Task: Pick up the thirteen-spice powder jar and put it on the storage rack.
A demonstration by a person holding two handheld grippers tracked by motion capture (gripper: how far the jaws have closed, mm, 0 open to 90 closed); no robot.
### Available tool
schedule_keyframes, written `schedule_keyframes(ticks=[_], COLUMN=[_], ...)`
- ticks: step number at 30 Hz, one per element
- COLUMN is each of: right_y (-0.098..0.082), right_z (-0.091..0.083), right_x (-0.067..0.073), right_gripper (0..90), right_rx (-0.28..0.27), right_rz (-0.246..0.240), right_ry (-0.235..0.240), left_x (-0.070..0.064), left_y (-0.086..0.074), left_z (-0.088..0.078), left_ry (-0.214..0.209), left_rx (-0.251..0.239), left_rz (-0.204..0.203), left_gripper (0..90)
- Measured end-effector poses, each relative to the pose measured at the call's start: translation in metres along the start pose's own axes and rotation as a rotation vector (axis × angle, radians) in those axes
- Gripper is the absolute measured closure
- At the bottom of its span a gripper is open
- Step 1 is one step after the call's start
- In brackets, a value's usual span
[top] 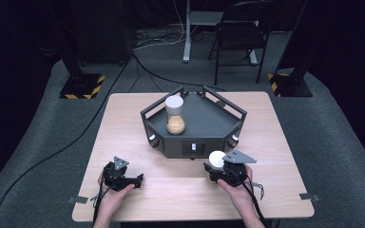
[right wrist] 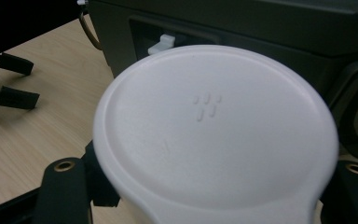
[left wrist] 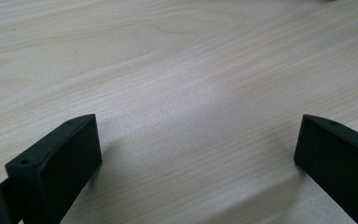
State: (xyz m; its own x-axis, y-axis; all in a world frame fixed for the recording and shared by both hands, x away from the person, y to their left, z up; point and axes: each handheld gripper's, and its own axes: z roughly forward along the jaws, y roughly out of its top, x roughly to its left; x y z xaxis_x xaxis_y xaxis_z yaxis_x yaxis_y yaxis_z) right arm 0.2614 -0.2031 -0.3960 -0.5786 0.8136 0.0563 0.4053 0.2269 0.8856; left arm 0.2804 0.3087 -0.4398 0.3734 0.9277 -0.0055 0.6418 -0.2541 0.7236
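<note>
Grip looks set w/ right tool (top: 217,167) clamped on white-lidded jar (right wrist: 214,135), so lift straight, clear of dark tray (top: 196,142); left tool (top: 135,179) rests apart on tabletop (left wrist: 177,84).

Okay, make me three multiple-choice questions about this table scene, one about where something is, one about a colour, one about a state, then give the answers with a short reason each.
1. Where does the jar with the tan contents stand?
A. inside the dark tray
B. on the bare table beside the left gripper
C. on the chair

2. What colour is the lid of the container at the right gripper?
A. red
B. white
C. black

3. How do the left gripper's jaws stand?
A. shut on a jar
B. shut on a cable
C. open with nothing between them

Answers:
1 A: the jar stands within the walls of the dark tray.
2 B: the lid at the right gripper is plain white.
3 C: the left gripper shows two jaws wide apart, with bare table between them.
</note>
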Motion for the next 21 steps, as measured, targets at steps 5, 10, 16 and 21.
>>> schedule_keyframes(ticks=[5,10,16,21], right_y=[0.011,0.025,0.04,0.051], right_z=[-0.005,-0.011,-0.018,-0.023], right_x=[-0.004,-0.007,-0.012,-0.017], right_gripper=[29.6,29.7,29.7,29.6], right_rx=[0.012,0.02,0.024,0.02], right_rz=[-0.003,-0.012,-0.011,-0.001], right_ry=[0.002,0.002,-0.002,-0.004], left_x=[0.0,0.0,0.0,0.0], left_y=[0.0,0.0,0.0,0.0], left_z=[0.0,0.0,0.0,0.0], left_ry=[0.0,0.0,0.0,0.0], left_rx=[0.0,0.0,0.0,0.0], left_rz=[0.0,0.0,0.0,0.0], left_gripper=[0.0,0.0,0.0,0.0])
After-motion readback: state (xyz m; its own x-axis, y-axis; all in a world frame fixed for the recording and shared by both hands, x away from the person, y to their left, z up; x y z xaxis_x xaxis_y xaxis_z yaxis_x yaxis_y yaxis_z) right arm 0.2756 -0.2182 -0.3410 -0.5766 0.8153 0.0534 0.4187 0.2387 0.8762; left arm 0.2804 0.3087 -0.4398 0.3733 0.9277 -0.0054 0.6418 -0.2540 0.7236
